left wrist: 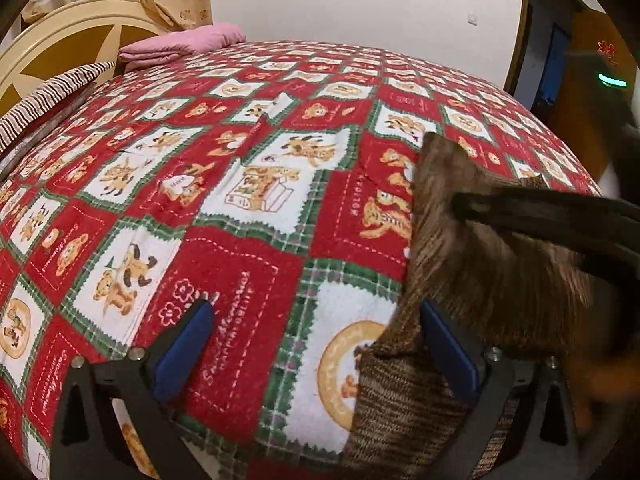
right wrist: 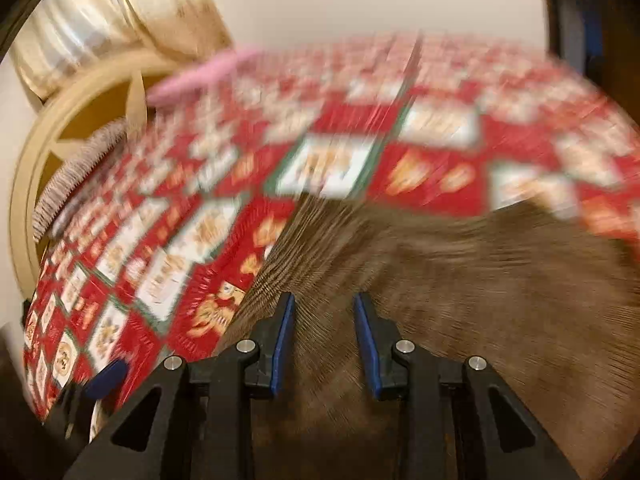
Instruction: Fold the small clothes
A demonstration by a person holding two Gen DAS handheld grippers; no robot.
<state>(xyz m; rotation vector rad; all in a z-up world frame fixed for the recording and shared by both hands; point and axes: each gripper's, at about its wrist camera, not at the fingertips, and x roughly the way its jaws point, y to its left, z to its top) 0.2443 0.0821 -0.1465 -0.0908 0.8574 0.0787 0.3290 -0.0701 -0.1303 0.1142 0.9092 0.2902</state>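
Bedspread (left wrist: 240, 264), red patchwork: left wrist view sharp, right wrist view blurred. Left gripper (left wrist: 316, 344) spread wide, holding nothing, brown knit garment (left wrist: 400, 412) touching one pad. Right gripper (right wrist: 324, 344) part-open; grip on garment unclear.

Left wrist view: you look forward and downward from behind the left claw (left wrist: 316, 344), close above the bed's patchwork cover (left wrist: 248, 240), toward the headboard (left wrist: 60, 40) and wall. Right wrist view: same heading, from just right of it, blurred, close over the brown knit garment (right wrist: 480, 300). Both views share the cover, garment, headboard and pink pillow (left wrist: 180, 44).
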